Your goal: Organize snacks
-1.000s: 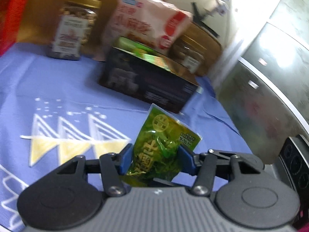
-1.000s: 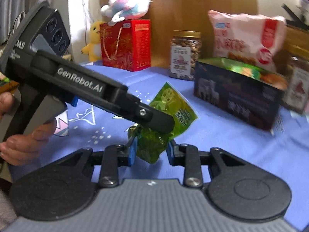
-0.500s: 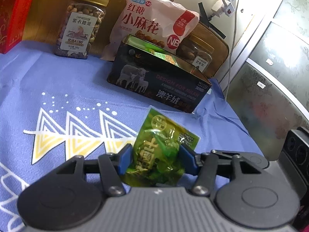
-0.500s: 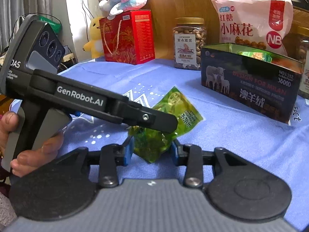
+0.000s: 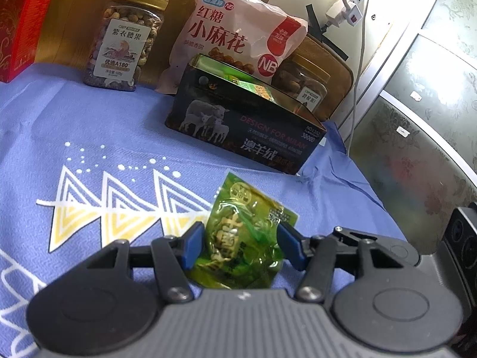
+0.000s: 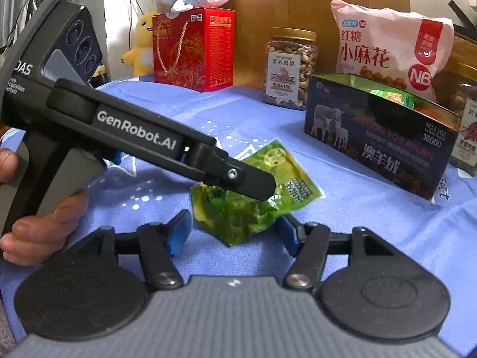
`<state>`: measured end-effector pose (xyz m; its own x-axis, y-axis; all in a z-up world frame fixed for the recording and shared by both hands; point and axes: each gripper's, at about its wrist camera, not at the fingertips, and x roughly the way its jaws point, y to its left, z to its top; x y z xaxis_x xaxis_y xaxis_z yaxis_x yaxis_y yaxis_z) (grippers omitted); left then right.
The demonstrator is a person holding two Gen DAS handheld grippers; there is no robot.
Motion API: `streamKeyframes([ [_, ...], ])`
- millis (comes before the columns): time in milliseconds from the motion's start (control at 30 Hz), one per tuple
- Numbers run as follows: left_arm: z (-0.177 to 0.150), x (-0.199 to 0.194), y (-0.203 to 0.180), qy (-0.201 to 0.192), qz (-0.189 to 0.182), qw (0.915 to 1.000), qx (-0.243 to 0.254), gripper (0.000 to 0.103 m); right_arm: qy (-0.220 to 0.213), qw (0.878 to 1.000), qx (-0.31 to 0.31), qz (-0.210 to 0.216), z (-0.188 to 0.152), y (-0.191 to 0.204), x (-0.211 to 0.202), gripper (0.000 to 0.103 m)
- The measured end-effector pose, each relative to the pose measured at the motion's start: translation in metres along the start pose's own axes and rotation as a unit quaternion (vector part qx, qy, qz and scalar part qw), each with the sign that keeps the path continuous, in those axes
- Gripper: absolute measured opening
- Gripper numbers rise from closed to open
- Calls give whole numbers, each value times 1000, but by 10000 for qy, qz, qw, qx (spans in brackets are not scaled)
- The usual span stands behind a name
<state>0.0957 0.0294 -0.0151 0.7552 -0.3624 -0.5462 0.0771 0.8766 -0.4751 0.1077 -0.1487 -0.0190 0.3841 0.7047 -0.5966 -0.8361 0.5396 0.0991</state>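
A green snack packet (image 5: 243, 238) is held just above the blue cloth. My left gripper (image 5: 240, 246) is shut on its sides. In the right wrist view the same packet (image 6: 253, 197) sits under the left gripper's black finger (image 6: 238, 179). My right gripper (image 6: 235, 232) is open, its blue pads apart on either side of the packet's near end without touching it. A dark open box (image 5: 244, 125) with sheep printed on it stands beyond and holds several packets; it also shows in the right wrist view (image 6: 378, 146).
A nut jar (image 5: 125, 38), a pink snack bag (image 5: 238, 38) and a second jar (image 5: 307, 86) stand behind the box. A red gift box (image 6: 193, 50) with plush toys is at the far left. The table edge and a cabinet (image 5: 417, 119) lie to the right.
My right gripper has opened and let go of the green packet. My left gripper still holds the packet. Both views have steadied with little other movement.
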Motion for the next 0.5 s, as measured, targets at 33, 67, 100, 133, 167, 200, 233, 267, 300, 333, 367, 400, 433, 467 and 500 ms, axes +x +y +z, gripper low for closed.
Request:
streamKeyframes([
  [33,0,0,0,1,0,10000,2,55,1,10000,-5,-10,0,0,0,65],
  [67,0,0,0,-1,4,10000,6,55,1,10000,-6,-15,0,0,0,66],
  [100,0,0,0,-1,3,10000,4,55,0,10000,-8,-17,0,0,0,65],
  [133,0,0,0,0,0,10000,2,55,-4,10000,-10,-24,0,0,0,65],
  [167,0,0,0,-1,2,10000,2,55,-10,10000,-16,-34,0,1,-1,65],
  [200,0,0,0,-1,3,10000,5,55,-18,10000,-30,-50,0,1,-1,65],
  [233,0,0,0,0,2,10000,7,55,-27,10000,-51,-69,0,2,-1,65],
  [267,0,0,0,-2,5,10000,10,55,-32,9999,-72,-84,0,3,-2,64],
  [300,0,0,0,-2,4,10000,8,55,-35,9999,-86,-94,0,3,-2,64],
  [333,0,0,0,0,0,10000,6,55,-36,9999,-93,-93,0,3,-2,64],
  [367,0,0,0,0,0,10000,8,55,-38,9999,-96,-80,0,3,-2,63],
  [400,0,0,0,0,1,10000,10,55,-43,9999,-101,-61,0,3,-2,62],
  [433,0,0,0,-1,2,10000,10,55,-53,9999,-114,-41,0,3,-2,57],
  [467,0,0,0,-2,3,10000,11,55,-61,9999,-138,-33,0,4,-3,55],
  [500,0,0,0,-1,2,10000,12,55,-68,9998,-163,-31,0,5,-3,54],
])
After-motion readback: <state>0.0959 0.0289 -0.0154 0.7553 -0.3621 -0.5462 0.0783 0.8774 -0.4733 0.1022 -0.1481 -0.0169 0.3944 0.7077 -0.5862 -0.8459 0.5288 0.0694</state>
